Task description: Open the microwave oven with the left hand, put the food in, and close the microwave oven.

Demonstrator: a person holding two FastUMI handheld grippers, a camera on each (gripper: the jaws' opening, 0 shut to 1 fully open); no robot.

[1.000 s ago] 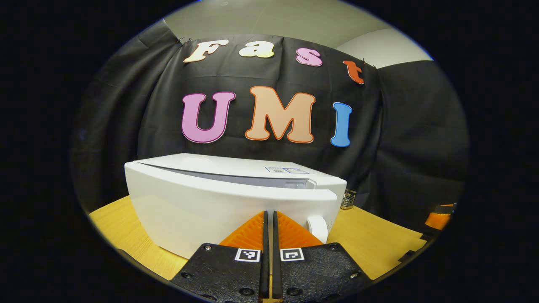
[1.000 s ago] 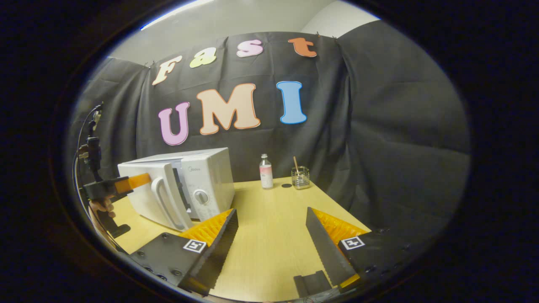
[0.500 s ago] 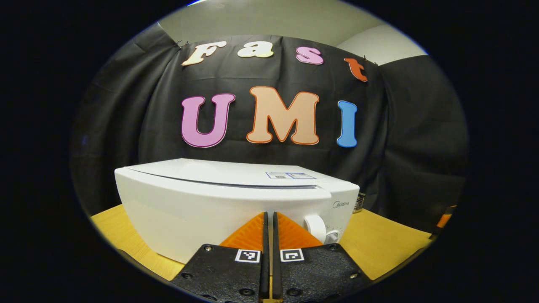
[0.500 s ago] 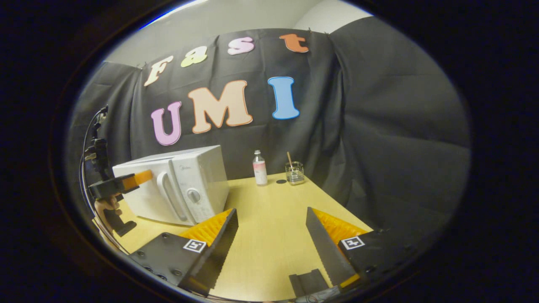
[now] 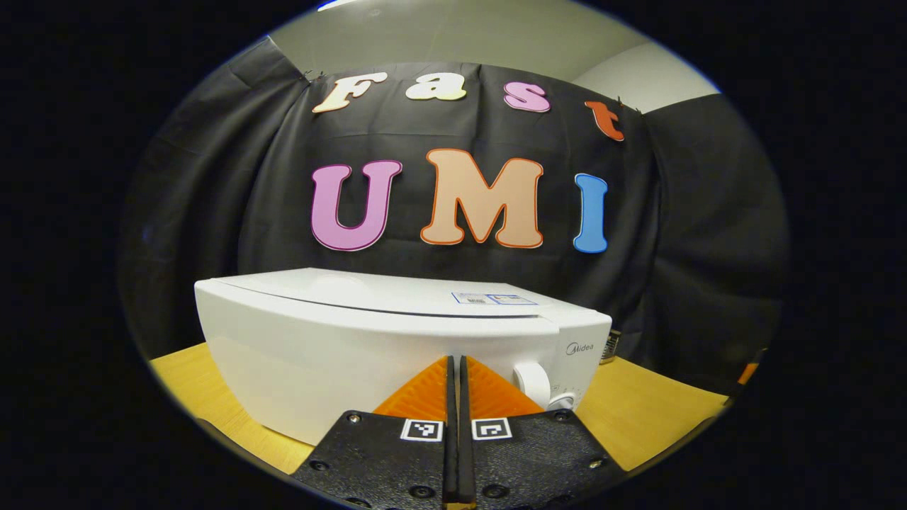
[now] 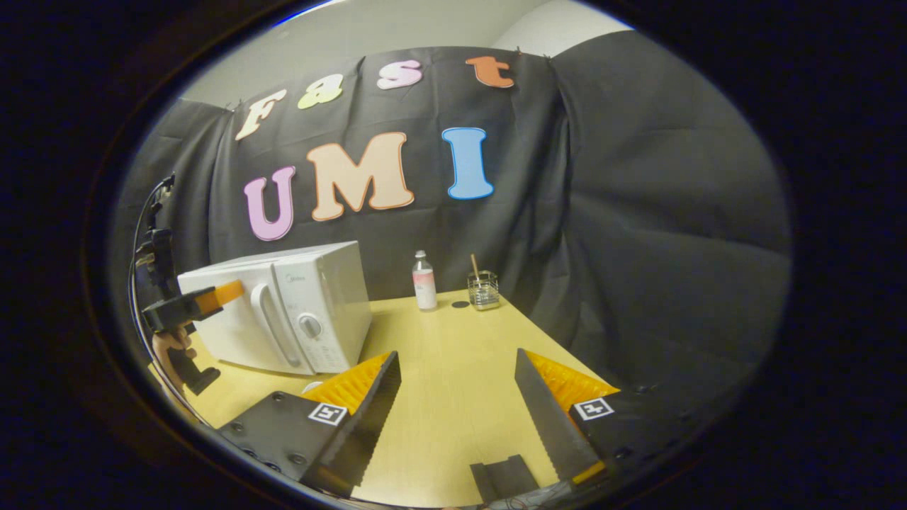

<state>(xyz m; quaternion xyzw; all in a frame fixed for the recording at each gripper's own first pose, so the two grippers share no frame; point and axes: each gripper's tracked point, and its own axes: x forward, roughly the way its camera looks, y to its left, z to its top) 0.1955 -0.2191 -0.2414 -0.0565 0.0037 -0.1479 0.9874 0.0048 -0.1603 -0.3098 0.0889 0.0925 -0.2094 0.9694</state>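
Microwave oven [image 6: 283, 308]: white, door closed, on the left part of the yellow worktop [image 6: 453, 382].

Left claw [image 5: 454, 368]: orange fingers pressed together, nothing between them, tips at the door front just left of the handle [image 6: 266, 329]. In the right gripper view it [image 6: 220, 292] reaches level toward the door, a hand [image 6: 168, 347] gripping its black grip below.

Right claw [image 6: 457, 397]: fingers wide apart, empty, low over the near worktop, pointing to the far wall.

Far edge: bottle [image 6: 424, 281], glass holder with a stick [image 6: 483, 290].
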